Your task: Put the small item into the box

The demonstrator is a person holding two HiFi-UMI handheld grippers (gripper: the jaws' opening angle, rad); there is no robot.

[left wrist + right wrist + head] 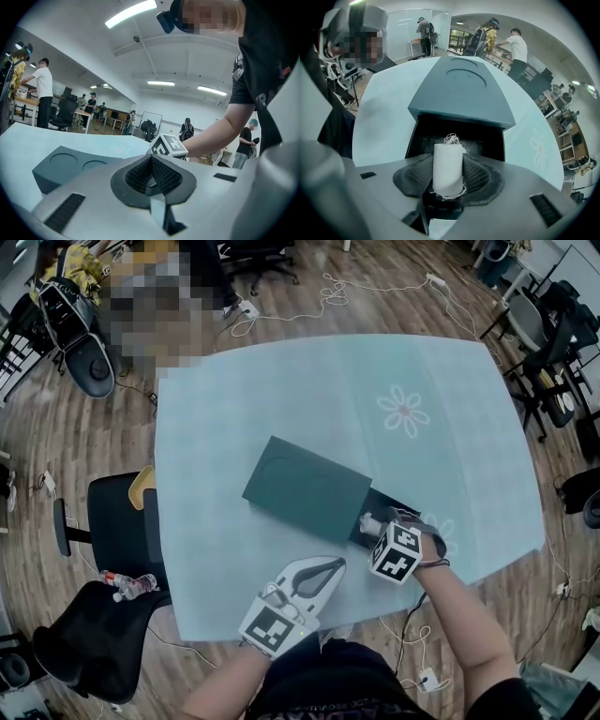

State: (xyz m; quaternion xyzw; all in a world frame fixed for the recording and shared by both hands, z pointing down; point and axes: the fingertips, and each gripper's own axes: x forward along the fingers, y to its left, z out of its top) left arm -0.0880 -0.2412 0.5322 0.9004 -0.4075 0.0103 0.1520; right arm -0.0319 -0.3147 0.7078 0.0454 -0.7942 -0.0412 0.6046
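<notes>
A dark green box [305, 488] lies on the table's pale blue cloth [244, 409]. Its lid with round recesses [464, 89] is slid back, which leaves a black open compartment [487, 136] at the near end. My right gripper [375, 521] points steeply down over that opening and is shut on a white spool of thread [448, 168], with loose threads at both ends of the spool. The spool [367, 520] hangs just above the compartment. My left gripper [328, 570] rests near the table's front edge with its tips together and nothing between them [152, 176].
A black office chair [117, 531] stands at the table's left, and a plastic bottle [131, 585] lies on another seat below it. More chairs and cables ring the table. A flower print [403, 412] marks the cloth at the far right. People stand in the background.
</notes>
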